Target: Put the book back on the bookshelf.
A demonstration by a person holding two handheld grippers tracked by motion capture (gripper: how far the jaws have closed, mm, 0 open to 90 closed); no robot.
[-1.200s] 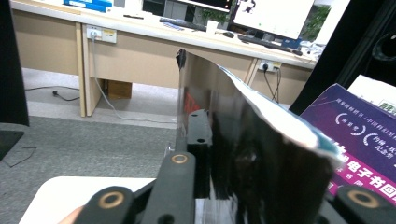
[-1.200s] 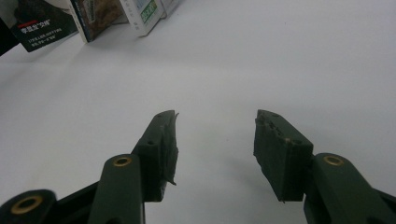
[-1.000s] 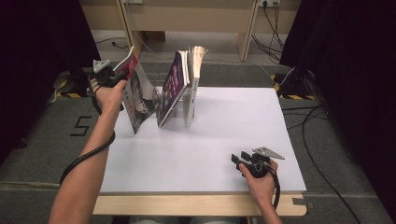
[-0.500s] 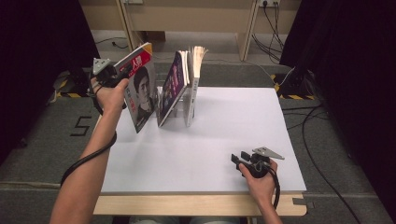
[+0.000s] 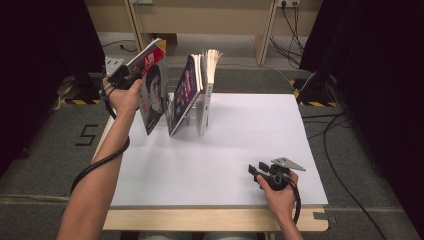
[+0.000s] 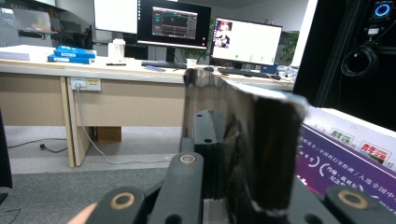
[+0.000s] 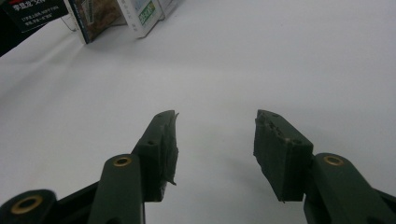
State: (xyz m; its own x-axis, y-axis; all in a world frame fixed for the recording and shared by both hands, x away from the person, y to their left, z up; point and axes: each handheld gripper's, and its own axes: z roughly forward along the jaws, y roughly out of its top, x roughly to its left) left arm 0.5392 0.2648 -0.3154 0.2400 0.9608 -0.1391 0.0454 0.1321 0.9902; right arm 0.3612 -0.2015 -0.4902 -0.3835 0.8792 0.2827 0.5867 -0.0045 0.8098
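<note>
The left tongs (image 5: 131, 76) are clamped tight on the top corner of a magazine (image 5: 152, 92) with a portrait on its cover, held up at the far left corner of the white tabletop (image 5: 240, 145). The magazine hangs tilted, its lower edge just above the tabletop and close beside a clear rack (image 5: 192, 107), in which a purple-covered magazine (image 5: 184, 95) leans and a pale-covered book (image 5: 207, 85) stands nearly upright behind it. In the left gripper view the glossy dark cover (image 6: 261, 154) sits pinched between the black jaws, with the purple cover (image 6: 345, 158) off to the right. The right tongs (image 5: 260, 172) rest low on the tabletop near its front right edge, well apart from the rack; in the right gripper view (image 7: 215, 140) the jaws stand wide with nothing between them.
</note>
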